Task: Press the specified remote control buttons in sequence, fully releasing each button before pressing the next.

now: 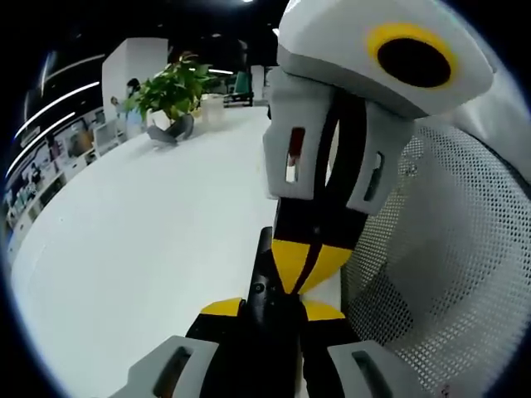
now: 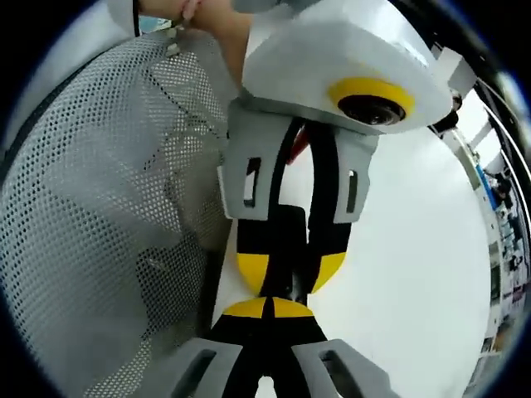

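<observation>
- In the left gripper view the left tool point(image 1: 272, 308) rises from the bottom, its yellow-tipped jaws closed on a slim black remote control point(image 1: 262, 286) that lies lengthwise between them.
- The right tool point(image 1: 311, 264) reaches down from above, jaws together, tips meeting the left tool's at the remote.
- In the right gripper view the right tool point(image 2: 267, 308) has its jaws shut tip to tip against the left tool point(image 2: 290, 269).
- A white bench point(image 1: 141, 249) lies beneath, a mesh chair back point(image 1: 448, 249) beside it, and a potted plant point(image 1: 170, 99) at the far end.

Open-plan office: long white table point(image 1: 149, 240), potted plant point(image 1: 170, 91), mesh chair point(image 1: 448, 274).
</observation>
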Tool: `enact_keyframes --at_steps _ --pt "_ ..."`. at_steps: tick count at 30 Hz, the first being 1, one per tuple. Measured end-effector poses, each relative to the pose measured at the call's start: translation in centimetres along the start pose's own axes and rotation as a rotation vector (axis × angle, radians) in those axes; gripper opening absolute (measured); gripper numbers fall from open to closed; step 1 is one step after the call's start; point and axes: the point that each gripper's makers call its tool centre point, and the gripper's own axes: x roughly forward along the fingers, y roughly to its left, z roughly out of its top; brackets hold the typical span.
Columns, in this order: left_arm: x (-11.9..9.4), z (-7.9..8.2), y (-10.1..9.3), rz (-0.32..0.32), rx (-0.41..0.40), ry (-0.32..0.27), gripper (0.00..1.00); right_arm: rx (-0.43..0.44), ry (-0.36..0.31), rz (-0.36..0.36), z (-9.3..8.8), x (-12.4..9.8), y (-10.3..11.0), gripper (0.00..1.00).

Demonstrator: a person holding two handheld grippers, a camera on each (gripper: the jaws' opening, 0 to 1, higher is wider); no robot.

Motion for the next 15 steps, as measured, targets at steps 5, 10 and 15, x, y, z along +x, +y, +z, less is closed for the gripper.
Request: enact_keyframes --at_steps 5,10,15 --pt "0.0 0.0 0.0 -0.001 0.002 0.001 0.25 0.048 -0.034 0.003 -0.1 -0.1 0.0 0.00" --pt "0.0 0.1 0.0 -0.003 0.002 -0.003 0.25 0.029 -0.042 -0.012 0.1 -0.4 -0.2 0.00" --pt "0.0 0.1 0.0 -0.003 0.002 -0.006 0.25 0.185 -0.084 -0.052 0.3 -0.8 -1.9 0.00"
